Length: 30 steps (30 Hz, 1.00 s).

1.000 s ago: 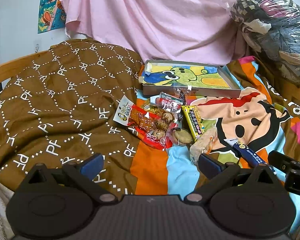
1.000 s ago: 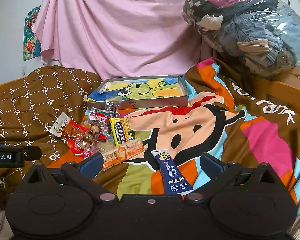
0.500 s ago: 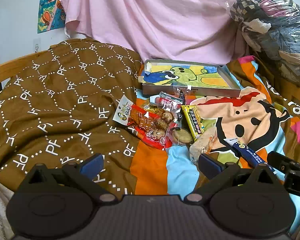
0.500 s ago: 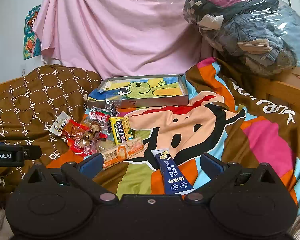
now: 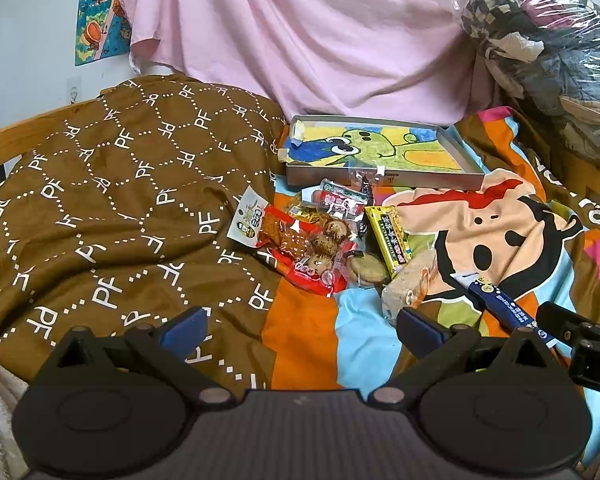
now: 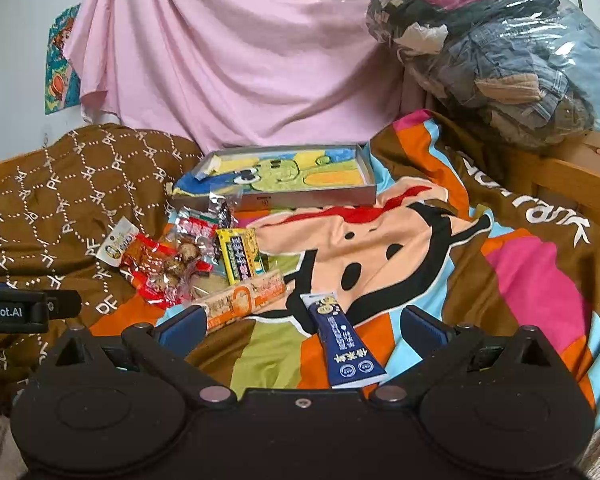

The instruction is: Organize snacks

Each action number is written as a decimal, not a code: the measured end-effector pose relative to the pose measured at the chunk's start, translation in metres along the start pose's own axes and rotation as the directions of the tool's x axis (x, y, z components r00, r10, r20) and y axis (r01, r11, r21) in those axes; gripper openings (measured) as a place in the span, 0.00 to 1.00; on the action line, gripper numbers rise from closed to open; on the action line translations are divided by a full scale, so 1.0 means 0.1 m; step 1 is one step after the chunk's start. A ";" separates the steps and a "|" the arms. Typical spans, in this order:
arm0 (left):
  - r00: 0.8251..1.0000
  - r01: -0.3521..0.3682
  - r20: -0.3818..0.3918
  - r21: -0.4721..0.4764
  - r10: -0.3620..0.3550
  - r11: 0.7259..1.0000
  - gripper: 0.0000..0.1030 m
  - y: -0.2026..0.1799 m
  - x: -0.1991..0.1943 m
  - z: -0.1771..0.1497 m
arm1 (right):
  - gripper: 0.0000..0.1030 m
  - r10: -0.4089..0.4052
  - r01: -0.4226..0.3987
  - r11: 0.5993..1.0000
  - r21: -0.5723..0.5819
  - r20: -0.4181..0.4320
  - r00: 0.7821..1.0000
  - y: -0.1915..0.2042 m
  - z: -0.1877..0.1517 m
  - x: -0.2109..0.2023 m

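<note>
Both wrist views sit low over the bed (image 5: 100,208), facing its far end and the pink sheet (image 6: 236,60). The left looks from nearer the brown quilt, the right from over the cartoon blanket (image 6: 380,248), perhaps slightly closer. Both share the shallow box (image 5: 380,178) and the snack pile (image 6: 188,256).

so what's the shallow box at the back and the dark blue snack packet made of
Box: likely thin cardboard, matte grey walls, one corner flap peeling away from the printed cartoon lining. Dark blue packet: probably plastic film, smooth, faintly glossy, flat crimped ends.
</note>
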<state>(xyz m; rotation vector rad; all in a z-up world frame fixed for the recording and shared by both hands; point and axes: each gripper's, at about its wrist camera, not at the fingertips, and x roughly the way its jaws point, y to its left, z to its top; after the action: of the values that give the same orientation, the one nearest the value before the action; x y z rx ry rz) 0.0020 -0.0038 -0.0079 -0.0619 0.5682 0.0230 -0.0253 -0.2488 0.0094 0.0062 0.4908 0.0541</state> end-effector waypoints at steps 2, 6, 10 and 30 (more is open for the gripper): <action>1.000 0.000 -0.012 0.001 0.000 1.000 1.00 0.00 0.02 0.00 | 0.99 0.004 -0.004 1.000 0.002 -0.025 1.000 -0.02 -0.02 0.04; 0.999 0.001 -0.045 0.004 -0.001 1.000 1.00 -0.01 0.08 0.03 | 0.99 0.011 -0.010 1.000 0.016 -0.064 0.998 -0.06 -0.05 0.11; 0.996 0.011 -0.085 0.019 -0.009 1.000 1.00 -0.03 0.18 0.06 | 0.99 0.027 -0.023 0.999 0.039 -0.105 0.994 -0.10 0.02 0.19; 0.974 0.162 -0.185 0.186 -0.127 0.969 1.00 -0.27 0.92 0.37 | 0.99 0.084 -0.094 0.994 -0.062 -0.158 0.984 -0.27 0.19 0.81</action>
<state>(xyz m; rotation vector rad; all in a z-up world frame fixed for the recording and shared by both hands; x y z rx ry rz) 0.1003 -0.0279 -0.0252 0.0918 0.7350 -0.1841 0.0563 -0.2709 -0.0120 -0.0446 0.6441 0.1604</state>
